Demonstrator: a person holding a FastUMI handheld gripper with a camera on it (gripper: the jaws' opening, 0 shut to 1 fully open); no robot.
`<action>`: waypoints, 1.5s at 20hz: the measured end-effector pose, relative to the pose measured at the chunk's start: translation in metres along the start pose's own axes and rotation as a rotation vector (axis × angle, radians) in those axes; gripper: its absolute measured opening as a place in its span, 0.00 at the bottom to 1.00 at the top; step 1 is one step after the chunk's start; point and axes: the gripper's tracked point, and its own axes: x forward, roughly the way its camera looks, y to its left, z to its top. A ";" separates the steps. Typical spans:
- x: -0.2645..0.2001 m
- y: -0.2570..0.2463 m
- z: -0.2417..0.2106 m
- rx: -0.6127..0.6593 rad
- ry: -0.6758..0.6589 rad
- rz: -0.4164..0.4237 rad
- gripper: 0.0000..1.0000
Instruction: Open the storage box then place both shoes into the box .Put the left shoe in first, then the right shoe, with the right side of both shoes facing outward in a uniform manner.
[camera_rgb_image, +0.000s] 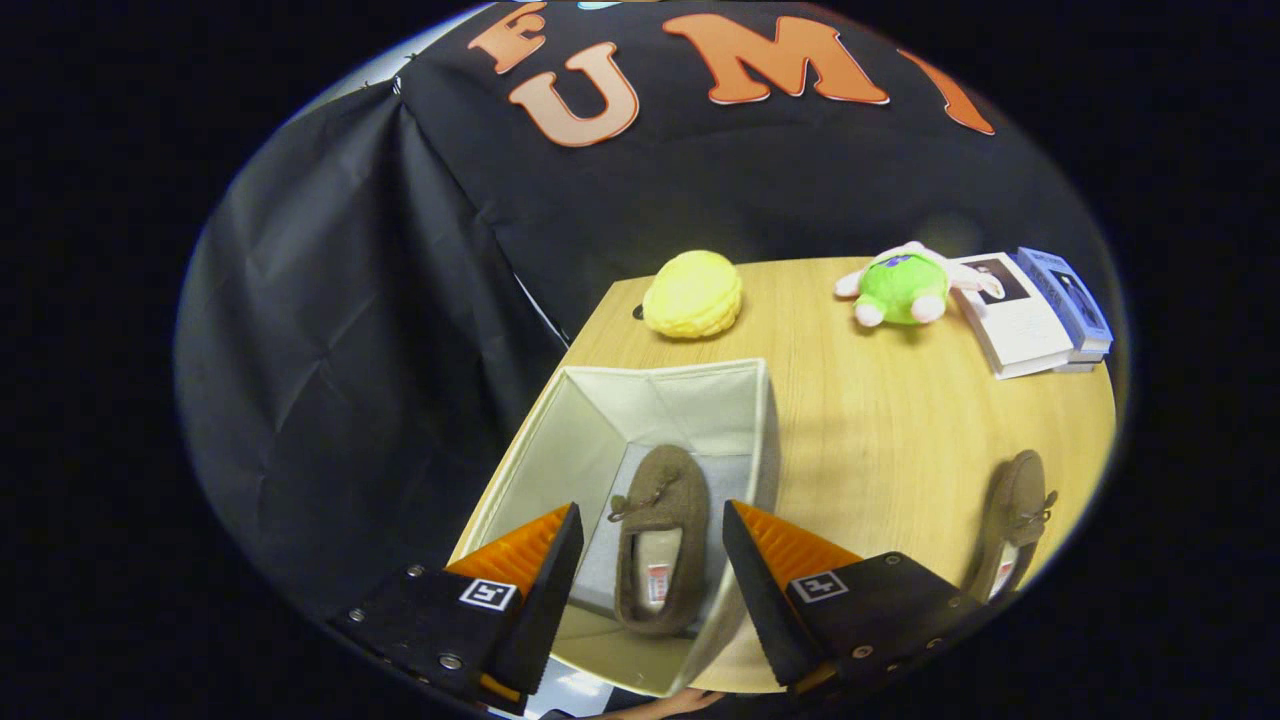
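An open cream fabric storage box (590, 420) stands on the wooden table near its left edge. One brown moccasin shoe (660, 535) lies flat on the box's grey floor, toe pointing away from me, directly below the gap between my fingers. My gripper (650, 530) hovers above the box, open, with nothing held between the fingers. A second brown shoe (1015, 520) lies on the table to the right of the box, beyond my right finger (775, 560), its toe also pointing away.
At the far side of the table (880, 430) sit a yellow knitted ball (693, 294), a green and white plush toy (905, 287) and a stack of books (1040, 310). Black cloth hangs behind the table and to its left.
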 end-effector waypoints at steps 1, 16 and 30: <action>-0.010 -0.009 0.003 -0.002 -0.019 -0.006 0.86; -0.081 -0.220 -0.054 0.114 -0.039 -0.299 0.95; -0.082 -0.328 -0.127 0.220 0.036 -0.462 0.93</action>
